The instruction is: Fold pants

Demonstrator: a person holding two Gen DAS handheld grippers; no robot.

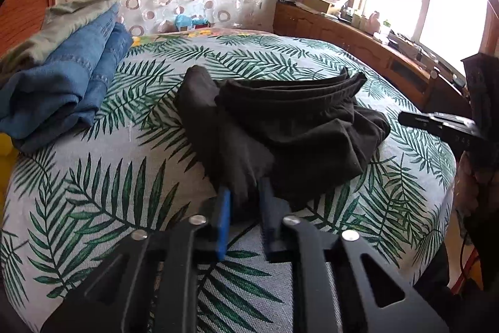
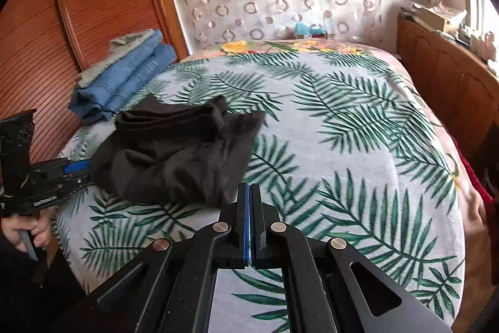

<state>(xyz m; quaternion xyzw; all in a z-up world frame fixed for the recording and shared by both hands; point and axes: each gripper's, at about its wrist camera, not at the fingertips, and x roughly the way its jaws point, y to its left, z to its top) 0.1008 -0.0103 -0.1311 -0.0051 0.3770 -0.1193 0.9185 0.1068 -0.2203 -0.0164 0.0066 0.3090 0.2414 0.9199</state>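
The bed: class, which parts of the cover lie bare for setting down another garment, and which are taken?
Bare: the leaf-print cover right of the black pants, toward the wooden cabinets, and the near strip. Taken: the left side, with the pants and the folded jeans.

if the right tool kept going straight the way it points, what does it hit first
Likely the bedspread just past the shut right tool; the black pants lie to its left, seemingly off that line, though depth is unclear.

Left gripper (image 1: 244, 202) clamped; right gripper (image 2: 249, 192) closed, empty.
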